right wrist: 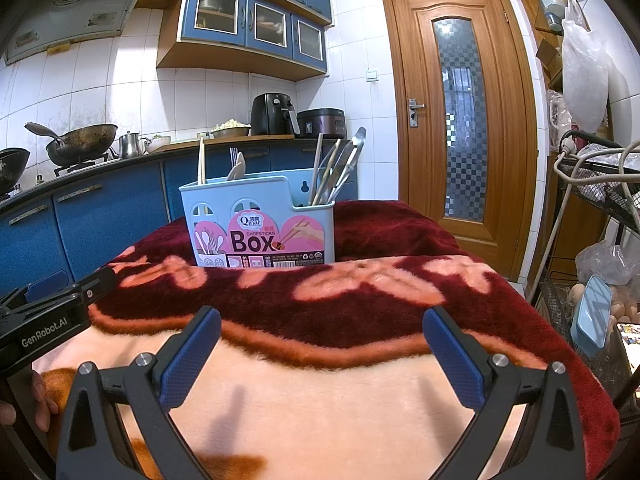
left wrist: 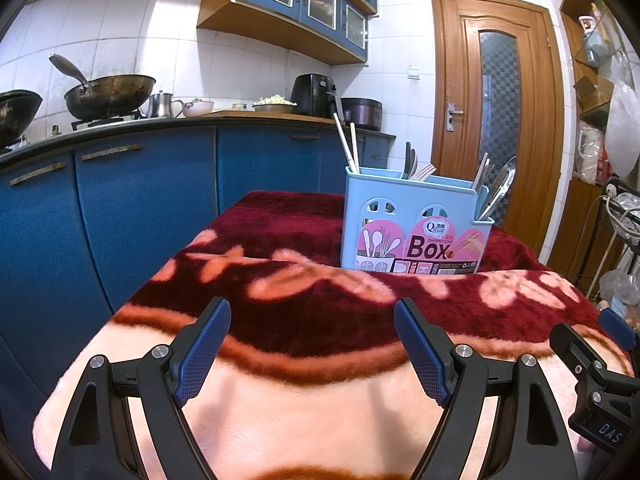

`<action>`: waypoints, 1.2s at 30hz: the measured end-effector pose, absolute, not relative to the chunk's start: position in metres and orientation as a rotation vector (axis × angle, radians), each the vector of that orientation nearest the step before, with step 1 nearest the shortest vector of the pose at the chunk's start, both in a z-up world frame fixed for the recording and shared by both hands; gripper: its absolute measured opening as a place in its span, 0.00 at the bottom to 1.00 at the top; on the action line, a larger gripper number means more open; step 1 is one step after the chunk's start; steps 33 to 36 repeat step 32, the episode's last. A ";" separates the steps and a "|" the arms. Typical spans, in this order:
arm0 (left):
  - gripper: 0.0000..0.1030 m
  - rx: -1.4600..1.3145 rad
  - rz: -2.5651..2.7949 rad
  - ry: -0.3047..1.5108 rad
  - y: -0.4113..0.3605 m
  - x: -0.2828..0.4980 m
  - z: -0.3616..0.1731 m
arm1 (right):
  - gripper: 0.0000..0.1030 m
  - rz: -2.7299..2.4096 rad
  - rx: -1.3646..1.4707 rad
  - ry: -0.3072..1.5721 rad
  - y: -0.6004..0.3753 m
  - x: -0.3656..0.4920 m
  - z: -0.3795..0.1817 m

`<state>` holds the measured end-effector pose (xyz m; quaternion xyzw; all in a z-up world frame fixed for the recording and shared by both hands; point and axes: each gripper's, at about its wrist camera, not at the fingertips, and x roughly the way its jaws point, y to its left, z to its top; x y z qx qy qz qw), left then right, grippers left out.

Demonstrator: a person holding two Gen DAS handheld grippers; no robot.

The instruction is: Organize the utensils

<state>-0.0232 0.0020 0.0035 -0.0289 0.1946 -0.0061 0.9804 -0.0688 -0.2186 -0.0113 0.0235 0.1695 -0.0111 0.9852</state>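
A light blue utensil box point(left wrist: 416, 224) point(right wrist: 260, 220) with a pink "Box" label stands upright on a red and pink floral blanket point(left wrist: 304, 320) point(right wrist: 320, 320). Chopsticks point(left wrist: 346, 144) point(right wrist: 201, 160), spoons point(left wrist: 498, 188) point(right wrist: 237, 166) and other utensils stick up out of its compartments. My left gripper point(left wrist: 312, 320) hovers over the blanket's near edge, open, nothing between its blue pads. My right gripper point(right wrist: 320, 328) stands beside it, also open and empty. Each gripper's body shows at the edge of the other's view.
Blue kitchen cabinets point(left wrist: 140, 200) with a dark counter run along the left and back, bearing a wok point(left wrist: 108, 94), a kettle, bowls and an air fryer point(right wrist: 274, 114). A wooden door point(right wrist: 456, 112) is behind. A wire rack point(right wrist: 600, 200) with bags and eggs stands at the right.
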 end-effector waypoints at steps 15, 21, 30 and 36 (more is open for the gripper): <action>0.82 -0.045 -0.021 0.387 0.001 -0.024 0.005 | 1.00 -0.023 0.047 0.341 -0.219 -0.068 -0.011; 0.82 -0.044 -0.022 0.387 0.002 -0.024 0.005 | 1.00 -0.023 0.047 0.341 -0.219 -0.069 -0.011; 0.82 -0.045 -0.024 0.387 0.002 -0.024 0.005 | 1.00 -0.022 0.047 0.341 -0.219 -0.069 -0.011; 0.82 -0.045 -0.023 0.389 0.002 -0.024 0.005 | 1.00 -0.024 0.047 0.342 -0.219 -0.068 -0.011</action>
